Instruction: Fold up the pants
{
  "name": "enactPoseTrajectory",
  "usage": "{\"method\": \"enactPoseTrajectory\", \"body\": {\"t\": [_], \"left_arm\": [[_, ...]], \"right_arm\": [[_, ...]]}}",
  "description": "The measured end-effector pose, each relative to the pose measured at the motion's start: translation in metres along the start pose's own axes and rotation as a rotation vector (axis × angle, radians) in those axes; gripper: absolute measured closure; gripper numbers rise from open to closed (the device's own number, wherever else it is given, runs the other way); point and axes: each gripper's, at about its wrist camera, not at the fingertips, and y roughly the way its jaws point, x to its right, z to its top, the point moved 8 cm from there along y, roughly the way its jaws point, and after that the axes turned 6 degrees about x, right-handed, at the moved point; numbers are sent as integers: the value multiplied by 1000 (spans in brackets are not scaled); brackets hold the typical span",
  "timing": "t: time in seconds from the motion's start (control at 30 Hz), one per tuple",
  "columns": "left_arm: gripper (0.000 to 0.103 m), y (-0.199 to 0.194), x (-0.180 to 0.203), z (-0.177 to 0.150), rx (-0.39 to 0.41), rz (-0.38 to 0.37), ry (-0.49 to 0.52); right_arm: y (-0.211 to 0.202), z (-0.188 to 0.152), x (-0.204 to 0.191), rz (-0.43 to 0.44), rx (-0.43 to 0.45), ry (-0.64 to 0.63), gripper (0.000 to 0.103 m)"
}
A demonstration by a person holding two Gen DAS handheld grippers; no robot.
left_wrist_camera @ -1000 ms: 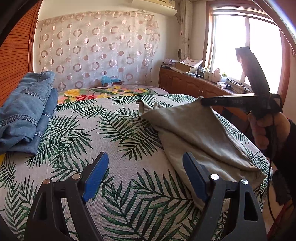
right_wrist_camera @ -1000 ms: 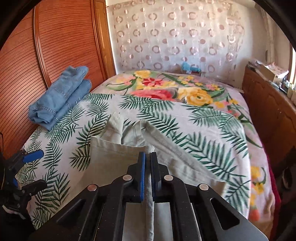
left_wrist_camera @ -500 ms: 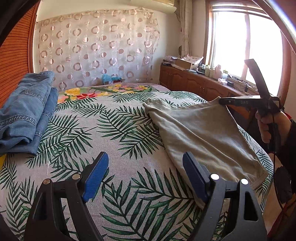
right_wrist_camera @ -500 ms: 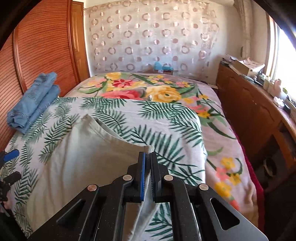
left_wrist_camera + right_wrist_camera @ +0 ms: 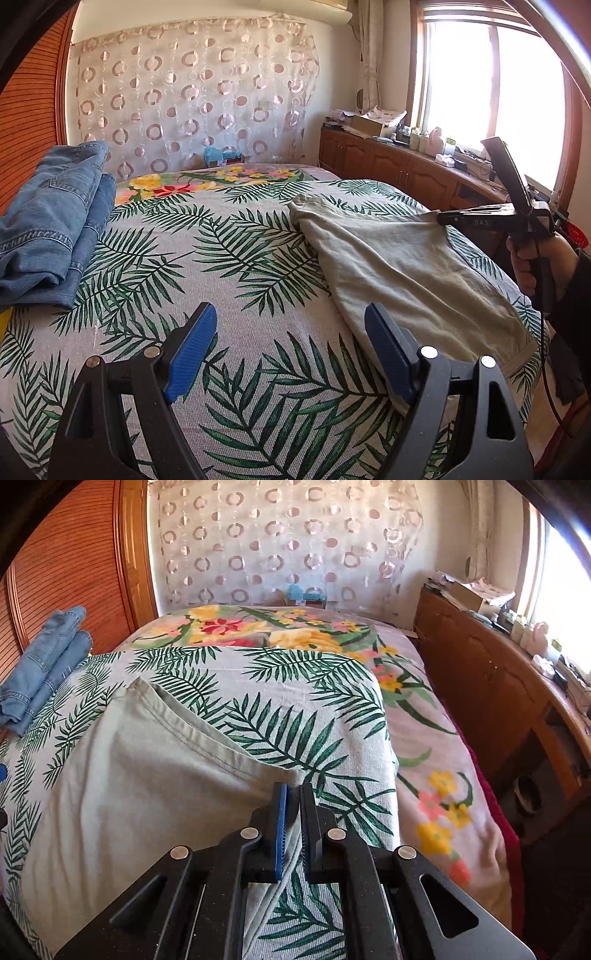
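Left wrist view: the left gripper (image 5: pixel 290 347) is hovering over the bed (image 5: pixel 236 280) with its jaws standing wide apart and nothing between them. The pants (image 5: pixel 402 266) are lying folded ahead and to its right, their near corner passing just behind the right finger (image 5: pixel 388 354). Only this view is showing the right gripper (image 5: pixel 443 218) from outside: it is sitting at the far right corner of the pants, touching the cloth edge, with the right hand (image 5: pixel 532 262) wrapping its handle. Whether its jaws are clamping cannot be told from here. Jeans (image 5: pixel 51 229) are lying stacked far to the left, well apart from the pants. Bare bedcover is running between the two garments.

Right wrist view: the right gripper (image 5: pixel 293 812) is showing its jaws nearly together, a narrow slot remaining, with the pants (image 5: pixel 140 775) corner lying in that slot between the pads. The hem is running diagonally away to the upper left. The jeans (image 5: pixel 44 664) are lying far left by the wardrobe (image 5: pixel 70 565). Only this view is showing the bed edge dropping off to the right, with a cabinet (image 5: pixel 491 686) beyond a narrow aisle. Open bedcover is lying ahead of the fingertips.
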Motion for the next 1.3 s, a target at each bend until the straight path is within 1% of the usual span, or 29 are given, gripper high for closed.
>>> {"method": "enactPoseTrajectory", "body": {"t": [0.03, 0.07, 0.1, 0.2, 0.27, 0.33, 0.47, 0.57, 0.6, 0.7, 0.77, 0.9, 1.0, 1.07, 1.13, 1.17, 1.23, 1.3], "left_arm": [[20, 0, 0, 0, 0, 0, 0], [20, 0, 0, 0, 0, 0, 0], [20, 0, 0, 0, 0, 0, 1], [20, 0, 0, 0, -1, 2, 2], [20, 1, 0, 1, -2, 1, 3], [20, 1, 0, 1, -2, 2, 2], [20, 2, -1, -1, -7, 1, 3], [20, 2, -1, 0, -6, 1, 2], [20, 2, -1, 0, -6, 1, 2], [20, 2, 0, 0, -9, 0, 4], [20, 3, -2, -2, -16, -8, 13], [20, 0, 1, -11, -59, -10, 67], [20, -7, 9, -22, -102, -43, 84], [24, -15, 15, -31, -122, -77, 92], [32, -21, 24, -36, -144, -98, 109], [33, -22, 28, -36, -149, -104, 116], [40, -27, 35, -41, -161, -128, 131], [43, -33, 41, -46, -176, -155, 137]], "right_arm": [[-2, 0, 0, -5, 4, 1, 90], [-6, 0, 1, -12, 10, 2, 86], [-10, -1, 0, -14, 18, 4, 85], [-23, -8, -11, 15, 31, -2, 77], [-31, -17, -22, 41, 35, -16, 67], [-37, -28, -34, 81, 29, -24, 63], [-38, -47, -52, 145, -5, -41, 62], [-29, -56, -54, 145, -34, -66, 62], [-28, -56, -53, 135, -27, -74, 61], [-27, -58, -51, 146, -30, -73, 54], [-26, -60, -57, 150, -31, -94, 42], [-29, -58, -61, 142, -32, -100, 39], [-30, -58, -63, 143, -33, -100, 38], [-30, -59, -64, 133, -29, -106, 38], [-30, -58, -65, 129, -27, -106, 38], [-30, -58, -65, 127, -27, -105, 38], [-32, -57, -64, 105, -26, -109, 39], [-42, -58, -62, 98, -12, -95, 41]]}}
